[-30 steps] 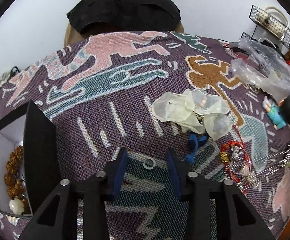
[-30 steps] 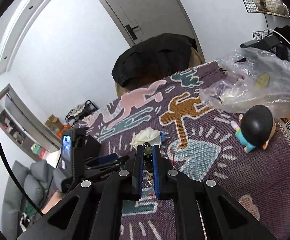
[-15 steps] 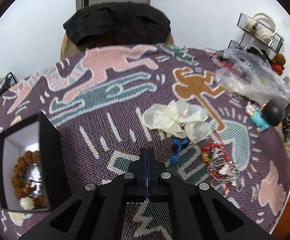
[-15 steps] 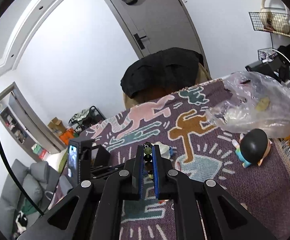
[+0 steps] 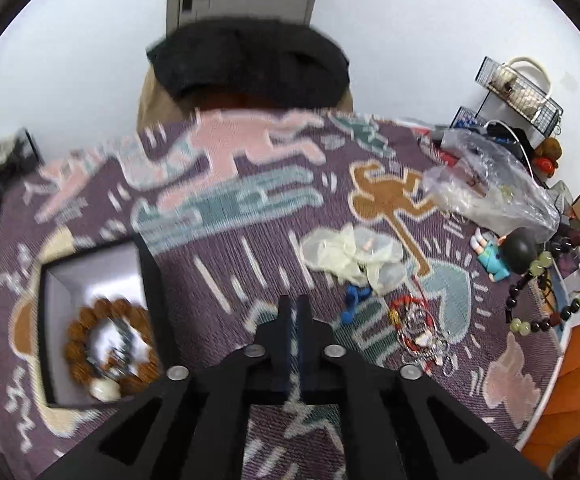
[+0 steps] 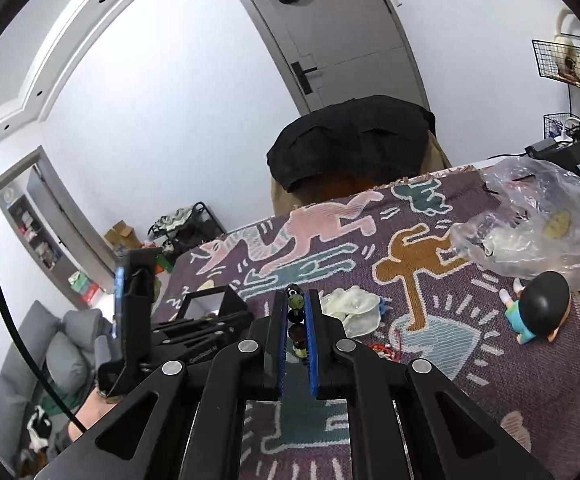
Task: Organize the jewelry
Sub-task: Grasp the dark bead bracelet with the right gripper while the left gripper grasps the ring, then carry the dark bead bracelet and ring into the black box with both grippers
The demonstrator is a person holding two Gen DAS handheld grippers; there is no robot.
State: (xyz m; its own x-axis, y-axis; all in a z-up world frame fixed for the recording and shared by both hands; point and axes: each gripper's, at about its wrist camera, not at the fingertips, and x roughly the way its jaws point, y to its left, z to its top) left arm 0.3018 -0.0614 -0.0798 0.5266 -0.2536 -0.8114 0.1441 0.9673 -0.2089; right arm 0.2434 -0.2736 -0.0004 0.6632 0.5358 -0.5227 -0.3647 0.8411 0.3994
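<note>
The right gripper [image 6: 294,334] is closed on a bead bracelet [image 6: 296,322], held in the air above the worktop [image 6: 510,360]. In the right wrist view, round dark and pale green beads sit stacked between the blue pads. In the left wrist view the rest of the strand hangs as a loop at the far right edge [image 5: 546,292].

The left gripper [image 5: 293,312] has its jaws nearly together; a thin gap shows between them, and whether anything small is pinched there cannot be told.

The jewelry box [image 5: 89,256] lies on the worktop, ahead and to the left of the left gripper and well apart from the right one. It is a square black box with a white lining, open at the top. A ring of rough brown wooden beads [image 5: 109,344] already lies inside, blurred here. So the bracelet likely has to travel leftward across the worktop, and the left gripper is the nearer one to the box.

The worktop carries a woven purple cloth with pink, teal and brown figures. Near its middle lie crumpled translucent pouches [image 5: 354,252] and a tangle of red cord and silvery chain [image 5: 418,328], just right of the left gripper.
</note>
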